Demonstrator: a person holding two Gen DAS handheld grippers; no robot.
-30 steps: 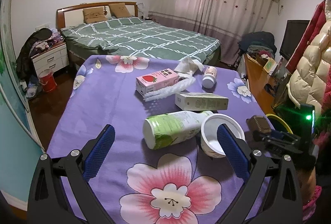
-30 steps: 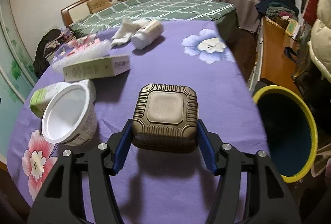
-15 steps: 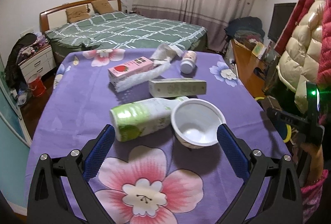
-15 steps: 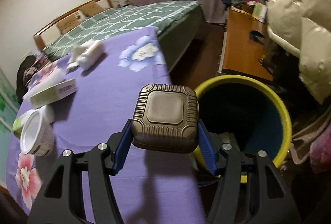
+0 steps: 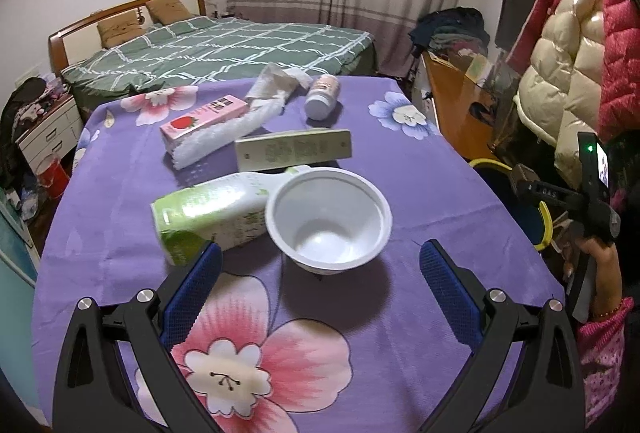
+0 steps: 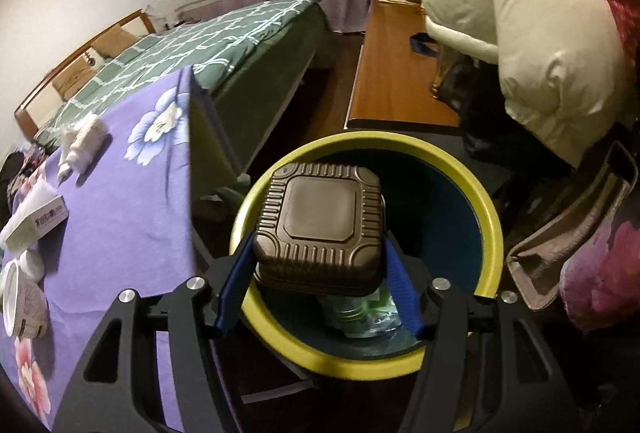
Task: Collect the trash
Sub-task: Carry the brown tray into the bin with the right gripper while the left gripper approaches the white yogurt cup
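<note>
My right gripper [image 6: 320, 257] holds a ribbed brown square box [image 6: 320, 221], slightly tilted, over the mouth of a yellow-rimmed blue bin [image 6: 492, 233]. Its jaws are opening, and the blue pads still touch the box's sides. Green-labelled trash [image 6: 360, 313] lies at the bottom of the bin. My left gripper [image 5: 320, 253] is open above the purple flowered tablecloth [image 5: 440, 193], just in front of a white bowl [image 5: 328, 217]. A green-and-white bottle [image 5: 208, 213] lies against the bowl. Behind them lie a pale green box [image 5: 294, 149], a pink carton [image 5: 202, 119], a small white bottle [image 5: 322, 95] and a crumpled tissue [image 5: 276, 79].
The bin stands on the floor off the table's right edge, beside a wooden desk [image 6: 392, 73] and hanging padded coats [image 6: 540, 33]. A green checked bed [image 5: 224, 49] lies beyond the table. A person's hand [image 5: 600, 265] holds the right gripper's handle.
My right gripper has swung the brown box off the table and out over the bin. My left gripper has moved closer to the white bowl, staying open.
</note>
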